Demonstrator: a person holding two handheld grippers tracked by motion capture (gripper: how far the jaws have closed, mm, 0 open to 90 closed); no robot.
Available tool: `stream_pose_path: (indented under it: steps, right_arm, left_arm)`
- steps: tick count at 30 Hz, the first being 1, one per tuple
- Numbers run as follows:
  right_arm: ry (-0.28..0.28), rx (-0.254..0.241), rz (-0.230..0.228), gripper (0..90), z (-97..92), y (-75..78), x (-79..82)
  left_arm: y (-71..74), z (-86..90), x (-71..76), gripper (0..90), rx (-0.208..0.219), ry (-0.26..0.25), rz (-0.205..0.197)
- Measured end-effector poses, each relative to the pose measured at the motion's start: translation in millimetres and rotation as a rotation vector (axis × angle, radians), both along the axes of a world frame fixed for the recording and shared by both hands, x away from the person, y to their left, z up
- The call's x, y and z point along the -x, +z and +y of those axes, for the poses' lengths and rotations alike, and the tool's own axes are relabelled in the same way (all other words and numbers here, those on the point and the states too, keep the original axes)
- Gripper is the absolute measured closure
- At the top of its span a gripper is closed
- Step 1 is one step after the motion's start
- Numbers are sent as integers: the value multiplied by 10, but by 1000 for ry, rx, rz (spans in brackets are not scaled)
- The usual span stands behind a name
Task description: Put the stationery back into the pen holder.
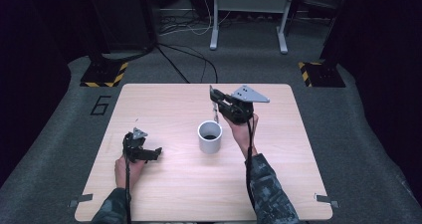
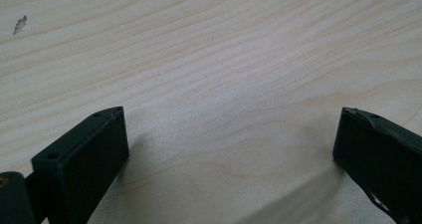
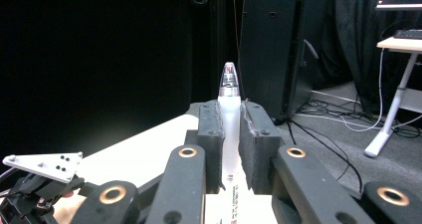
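A white pen with a clear pointed cap stands upright between the jaws of my right gripper, which is shut on its barrel. From above, the right gripper hovers over the table just behind a grey cup, and the pen hangs down near the cup's far rim. The cup stands upright at the table's middle, its inside dark. My left gripper rests low on the wooden table at the left, open. Bare wood lies between its jaws. It also appears at the lower left of the right gripper view.
A small dark mark sits on the wood ahead of the left gripper. Beyond the table lie grey carpet with a "6" mark, two stands on yellow-black bases, floor cables and a desk frame.
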State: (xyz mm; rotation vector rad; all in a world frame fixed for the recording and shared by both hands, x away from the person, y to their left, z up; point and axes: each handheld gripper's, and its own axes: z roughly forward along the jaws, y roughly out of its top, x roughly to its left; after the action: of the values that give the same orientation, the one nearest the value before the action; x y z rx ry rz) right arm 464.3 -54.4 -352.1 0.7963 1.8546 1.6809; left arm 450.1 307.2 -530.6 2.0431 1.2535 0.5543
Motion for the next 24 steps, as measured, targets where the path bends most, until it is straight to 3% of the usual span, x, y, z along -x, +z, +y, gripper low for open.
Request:
stream_pose_path:
  steps: [6,12,24]
  right_arm:
    - [16,0,18,801,159,-110,-48]
    - [32,43,49,801,294,-252,-94]
    - [33,101,106,801,315,-497,-125]
  left_arm:
    - [0,0,0,9,0,0,0]
    - [0,0,0,9,0,0,0]
    - [0,1,0,9,-1,-1,0]
